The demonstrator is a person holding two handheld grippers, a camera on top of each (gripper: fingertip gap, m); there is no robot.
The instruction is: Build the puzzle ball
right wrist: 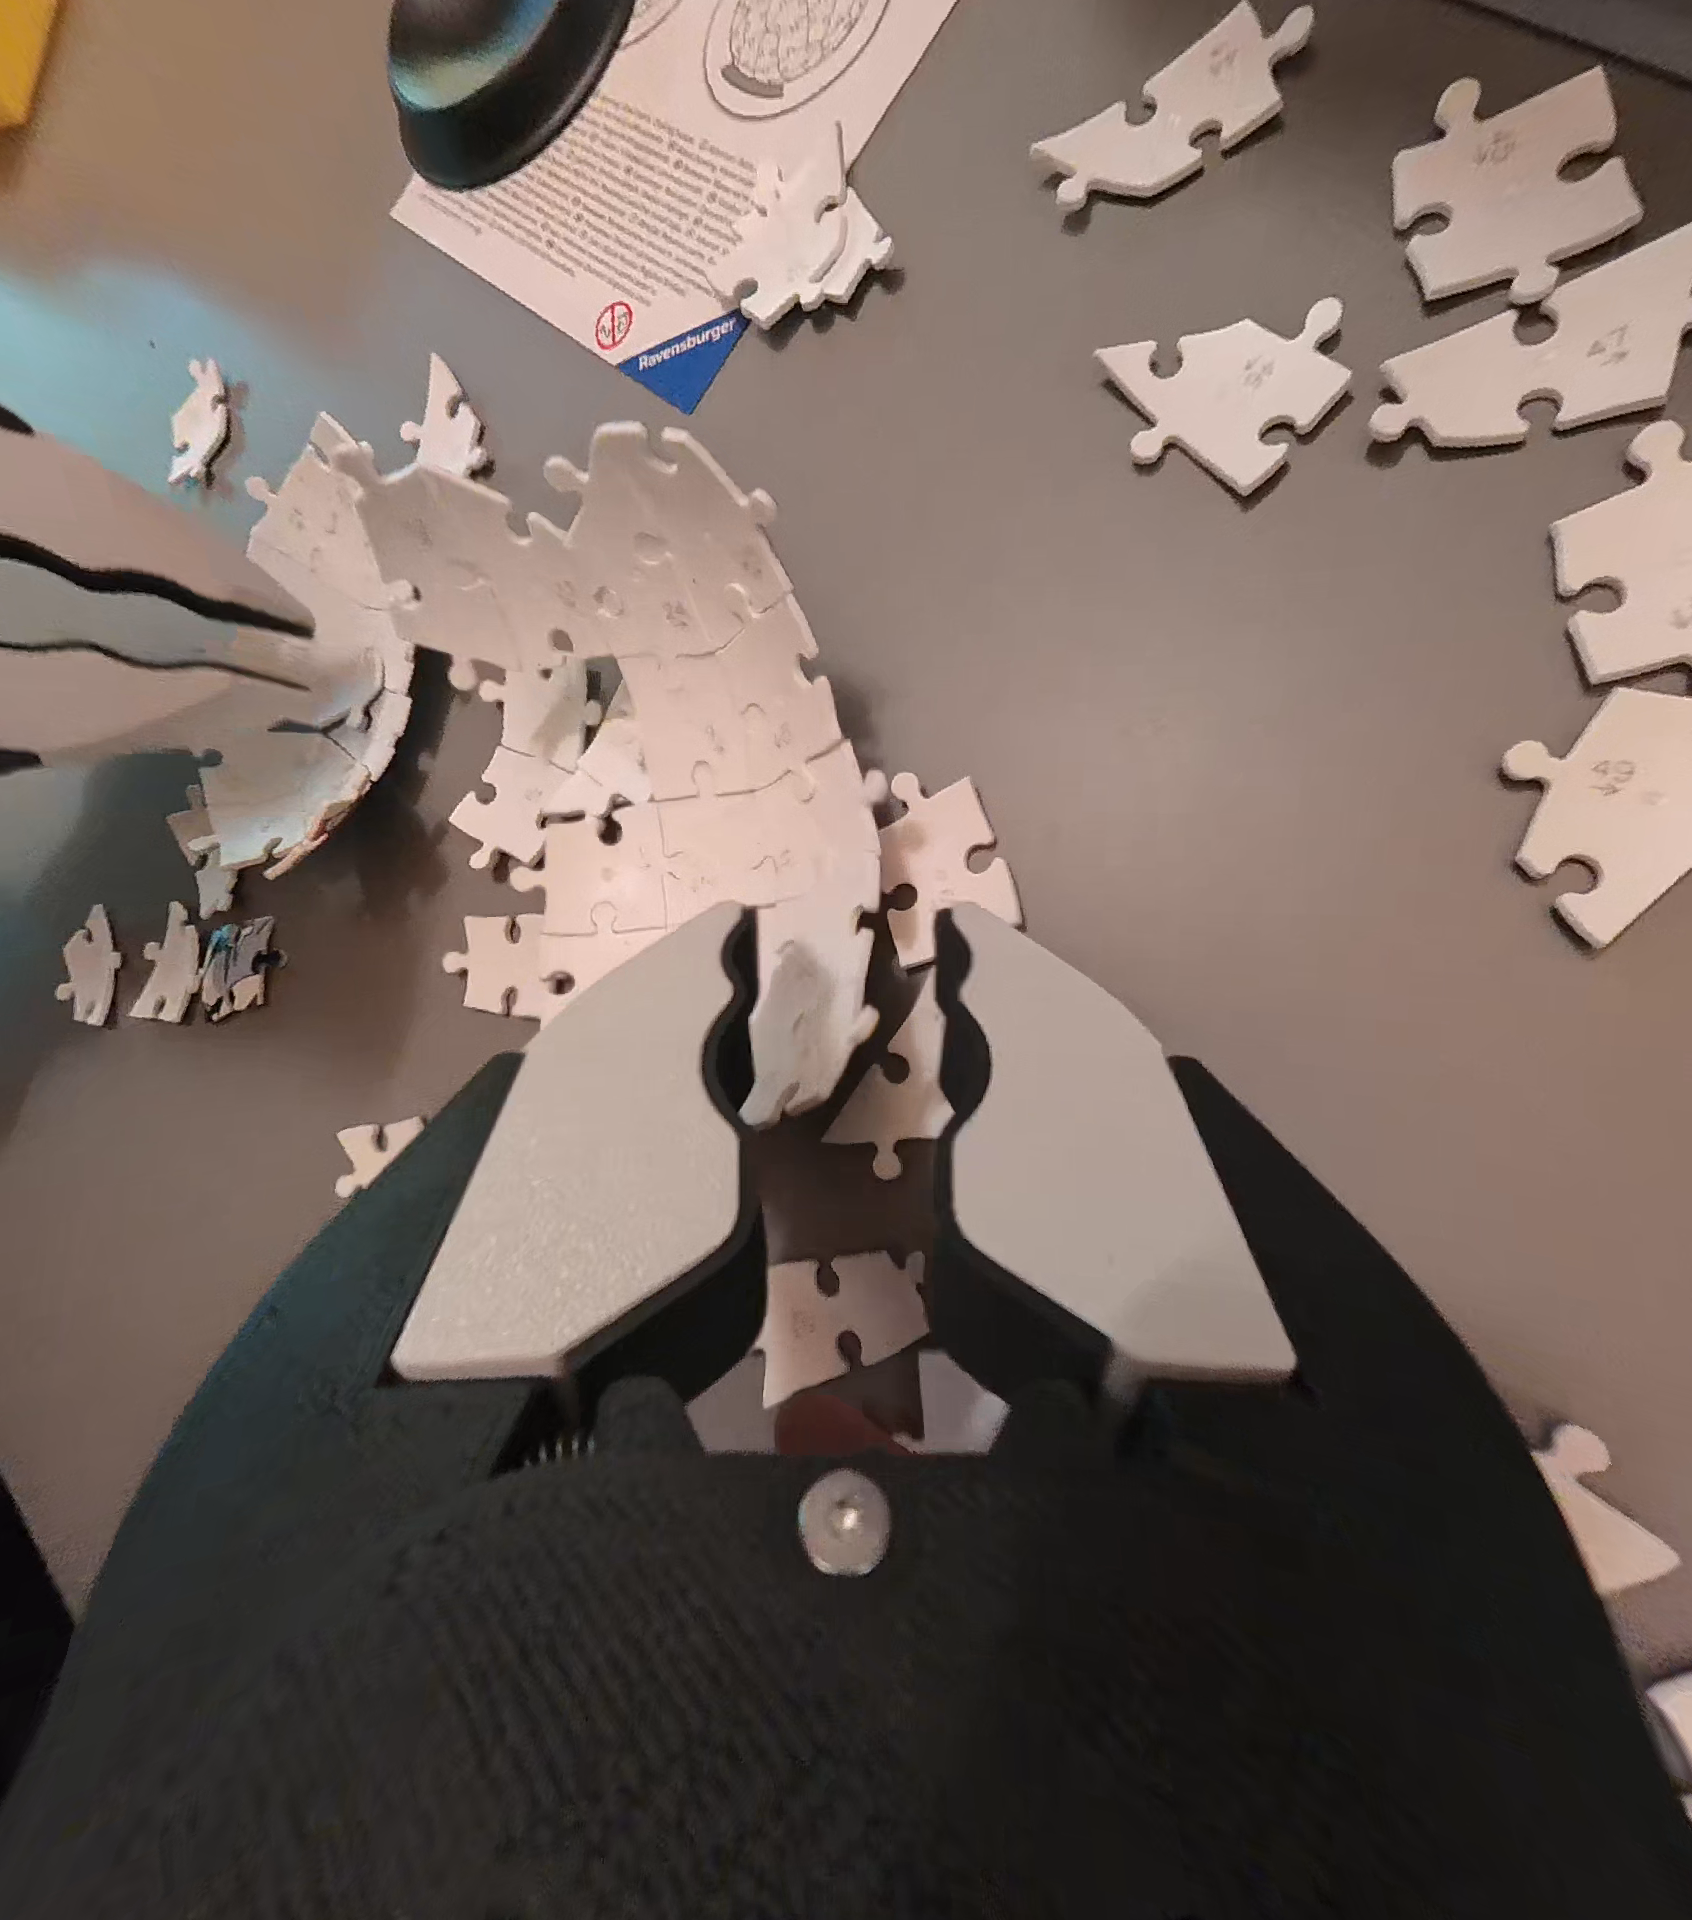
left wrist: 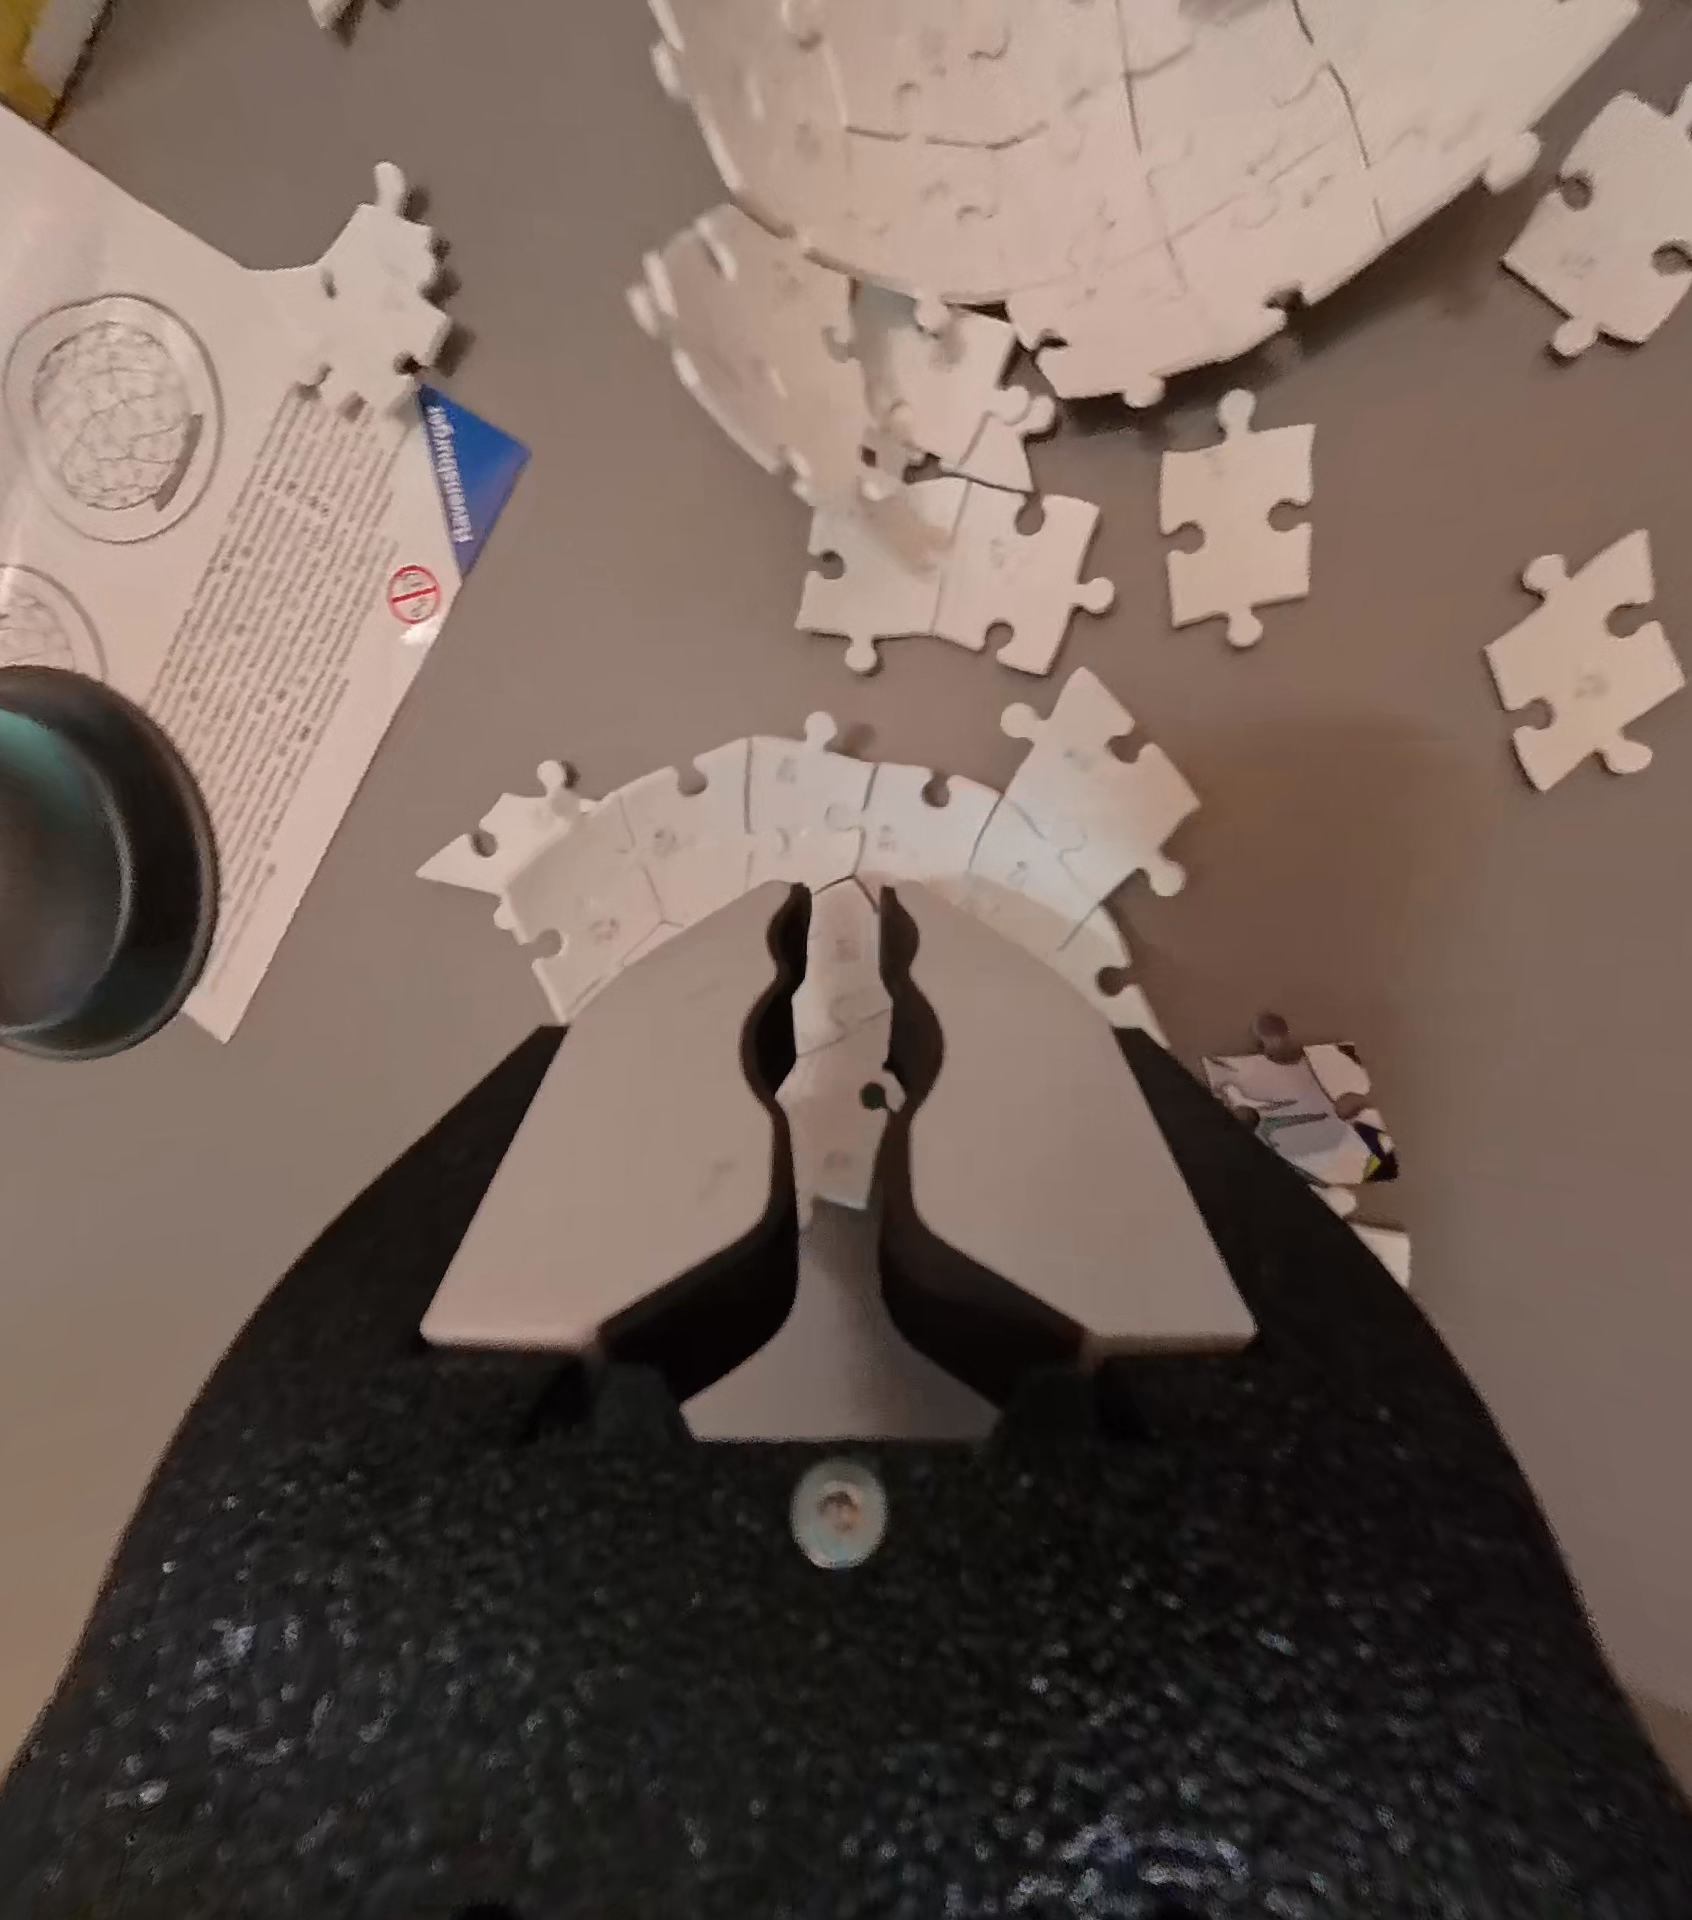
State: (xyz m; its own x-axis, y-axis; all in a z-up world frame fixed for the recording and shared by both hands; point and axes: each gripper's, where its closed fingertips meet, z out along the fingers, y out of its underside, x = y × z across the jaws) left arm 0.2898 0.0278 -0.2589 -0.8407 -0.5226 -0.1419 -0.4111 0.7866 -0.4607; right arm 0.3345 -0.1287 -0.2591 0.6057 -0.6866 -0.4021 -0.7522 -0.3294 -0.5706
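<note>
Roughly mid-build, by my read: two curved sub-assemblies exist, neither joined into a closed ball, plenty of singles left. Nearest, left gripper [left wrist: 844,899] is squeezed almost closed, pinching a small curved shell section [left wrist: 821,831] by a piece in its middle; the arc of joined pieces fans out left and right of the tips, white backs up. The right wrist view shows that same shell section off to the left, looking held above the tabletop [right wrist: 1185,727]. Right gripper [right wrist: 840,925] stands partly spread, a gap between its fingers; a tail piece of the larger curved section [right wrist: 707,675] sits in that gap, touching the left finger as far as I can tell, clear of the right one, so not a firm clamp. That larger section arches up from the tabletop just beyond the tips, close beside the small shell but apart from it. One printed-side piece [left wrist: 1304,1117] lies near right of the left gripper. Farther out: loose pieces [right wrist: 1652,810] scattered right, numbered backs up, well apart from the assemblies. Far left: instruction sheet [right wrist: 676,177] with a black stand [right wrist: 499,83] on it. Left to do: mate the two sections, fit the loose pieces, seat the ball on the stand.
</note>
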